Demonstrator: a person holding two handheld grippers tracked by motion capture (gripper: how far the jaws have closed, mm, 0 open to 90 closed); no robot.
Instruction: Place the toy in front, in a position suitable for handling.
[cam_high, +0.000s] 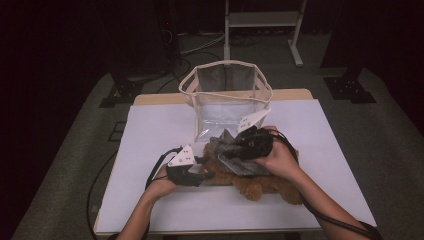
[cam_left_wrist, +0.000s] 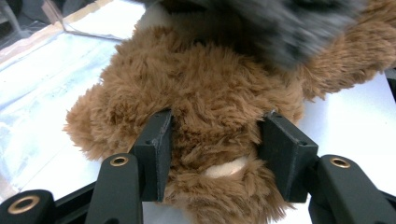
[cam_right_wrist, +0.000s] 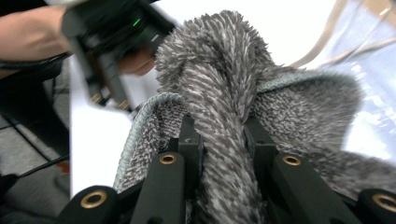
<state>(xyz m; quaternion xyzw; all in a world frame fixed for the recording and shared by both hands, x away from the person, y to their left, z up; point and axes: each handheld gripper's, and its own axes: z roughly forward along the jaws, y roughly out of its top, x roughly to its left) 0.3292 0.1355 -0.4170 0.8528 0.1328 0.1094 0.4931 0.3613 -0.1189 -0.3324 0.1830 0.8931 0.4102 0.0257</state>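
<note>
On the white worktop, the left tool clamps a brown plush bear lying near the middle. To its right, the right tool pinches a grey towel above the bear, near a clear bag.

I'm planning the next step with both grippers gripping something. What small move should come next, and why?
Probably lift the right gripper, shut on a fold of the grey cloth, to peel it off the brown plush toy, which the left gripper pins on the table.
</note>
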